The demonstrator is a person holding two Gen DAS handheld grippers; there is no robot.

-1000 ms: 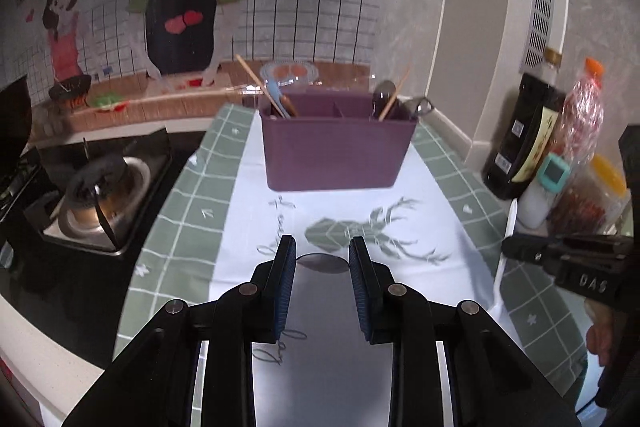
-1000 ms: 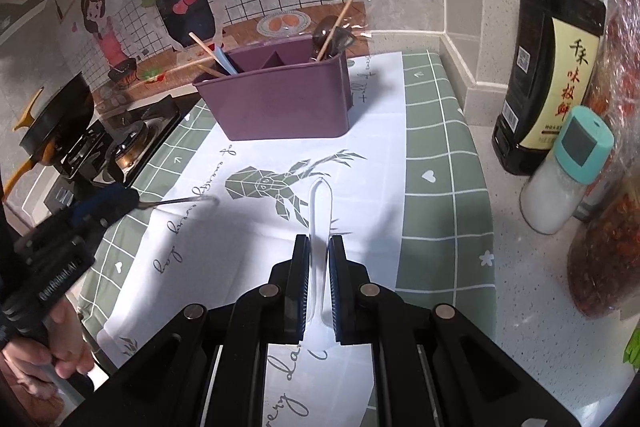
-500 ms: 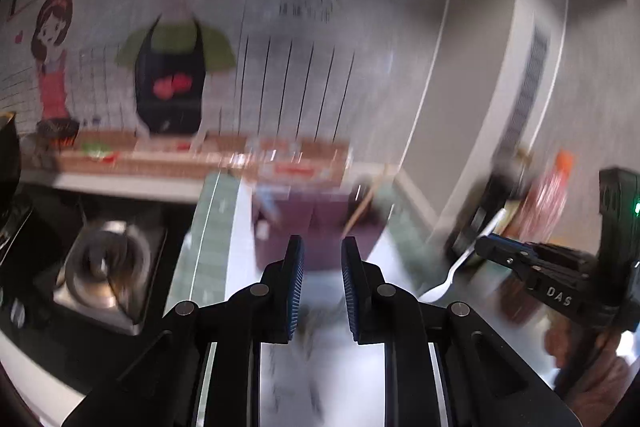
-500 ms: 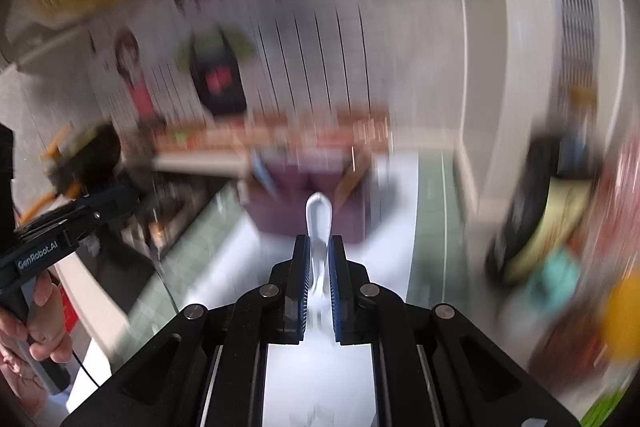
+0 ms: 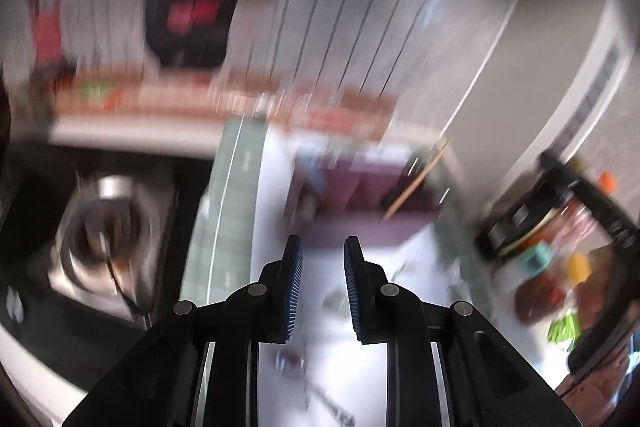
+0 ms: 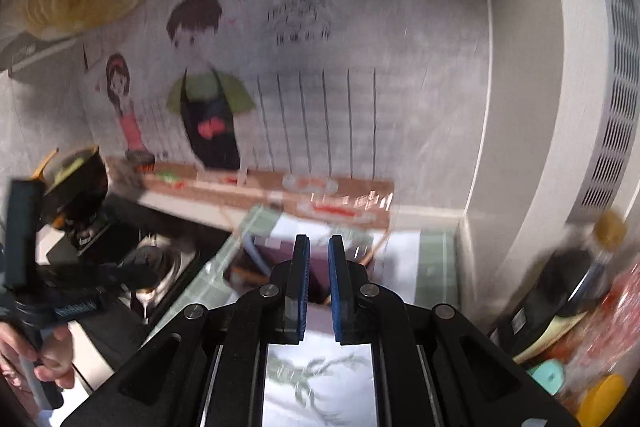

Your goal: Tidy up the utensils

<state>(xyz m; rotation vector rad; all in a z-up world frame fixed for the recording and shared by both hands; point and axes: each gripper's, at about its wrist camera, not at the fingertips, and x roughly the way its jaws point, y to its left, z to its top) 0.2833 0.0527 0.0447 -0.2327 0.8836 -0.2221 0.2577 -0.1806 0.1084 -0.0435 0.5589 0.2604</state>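
Right tool [image 6: 319, 283] has its pads a small way apart, and I see nothing between them. It sits above the purple box [image 6: 280, 251], which stands on the worktop [image 6: 434, 267] near the back wall. I think a utensil has gone into the box, but the picture is too smeared for me to pick it out.

My left tool [image 5: 322, 287] is open too, with a wider gap, and it holds nothing. From its camera the box [image 5: 360, 187] is ahead of the pads, and a stick [image 5: 418, 183] leans out of its right part. Some thin things poke out on the left side as well (too blurry to name).

On the mat [image 5: 360, 379] near the left tool I see a dark smear that could be one more utensil, but I cannot be sure. So I judge that most of the job is done: several things stand in the box, and maybe one thing is left to pick up. Bottles [image 6: 560, 291] stand at the right, well away from the box.
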